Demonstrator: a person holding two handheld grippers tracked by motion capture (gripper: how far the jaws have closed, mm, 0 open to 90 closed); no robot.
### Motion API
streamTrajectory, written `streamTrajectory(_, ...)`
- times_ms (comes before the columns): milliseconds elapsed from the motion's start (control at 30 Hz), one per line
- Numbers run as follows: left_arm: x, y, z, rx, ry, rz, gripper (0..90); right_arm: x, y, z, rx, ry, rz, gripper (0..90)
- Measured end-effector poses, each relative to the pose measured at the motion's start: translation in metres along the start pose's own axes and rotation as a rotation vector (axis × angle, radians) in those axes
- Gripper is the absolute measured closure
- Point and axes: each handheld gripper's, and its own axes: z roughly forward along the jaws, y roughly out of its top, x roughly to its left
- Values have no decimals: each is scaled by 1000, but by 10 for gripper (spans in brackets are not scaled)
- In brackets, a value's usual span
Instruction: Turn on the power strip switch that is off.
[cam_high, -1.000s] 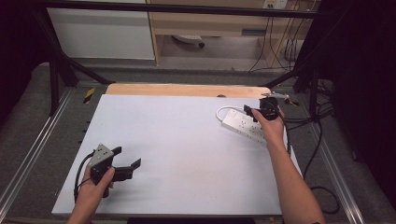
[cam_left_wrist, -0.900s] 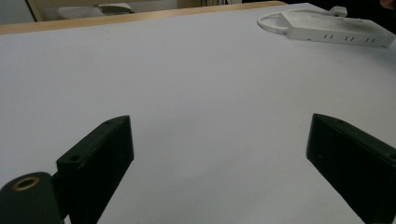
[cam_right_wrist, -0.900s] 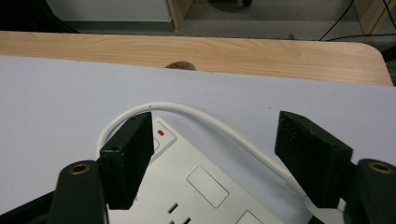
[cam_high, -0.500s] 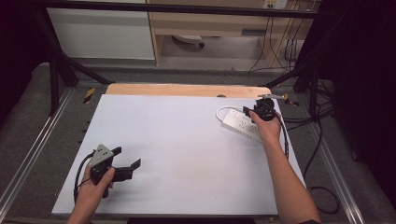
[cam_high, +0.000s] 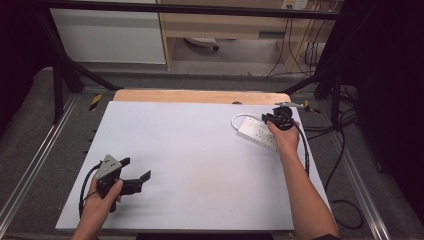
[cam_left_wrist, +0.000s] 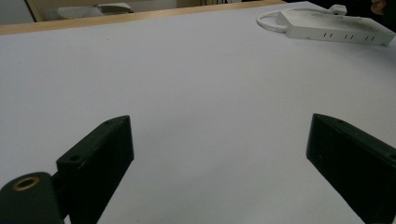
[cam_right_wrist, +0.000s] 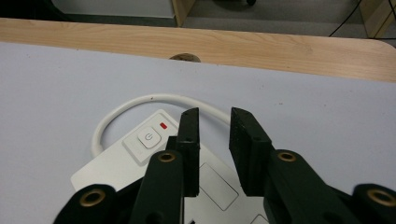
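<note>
White worktop (cam_high: 200, 160) spread wide under the high view, with a strip of bare wood (cam_high: 200, 96) along its far edge. Beyond that, grey floor and a pale cabinet front. Dark metal frame rails down both sides.

White power strip (cam_high: 255, 134) lying flat near the far right corner of the worktop, set at a slant, its white cable (cam_high: 240, 118) curling out of the far end in a loop. In the right gripper view, a power button (cam_right_wrist: 148, 137) near that end of the strip (cam_right_wrist: 107, 172), a small red mark (cam_right_wrist: 163, 125) just beside it, and the cable (cam_right_wrist: 140, 102) arching round behind. In the left gripper view, the same strip (cam_left_wrist: 336, 30) seen low and far off at the upper right.

Right tool (cam_high: 278, 118) held over the far end of the power strip, a hand wrapped round its body and a black cable trailing back along the forearm. Jaws just closing, now narrowed to a slim gap (cam_right_wrist: 214, 140) with nothing caught between them; pads hanging above the strip's top face, just beside the button. Contact with the strip not possible to tell.

Left tool (cam_high: 135, 172) near the front left corner of the worktop, well apart from the strip, gripped in the other hand. Jaws spread wide (cam_left_wrist: 219, 154) over bare white surface, holding nothing.
</note>
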Motion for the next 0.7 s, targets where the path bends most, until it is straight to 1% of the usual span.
streamTrajectory(200,0,0,-1,-1,6,7,76,3,-3,3,-4,9,-17,810)
streamTrajectory(400,0,0,-1,-1,5,7,76,4,-5,5,-7,17,-27,844)
streamTrajectory(500,0,0,-1,-1,5,7,76,4,-6,5,-1,32,-26,868)
streamTrajectory(600,0,0,-1,-1,6,7,76,5,-8,7,6,36,-33,898)
streamTrajectory(700,0,0,-1,0,5,7,76,5,-10,8,-6,34,-36,900)
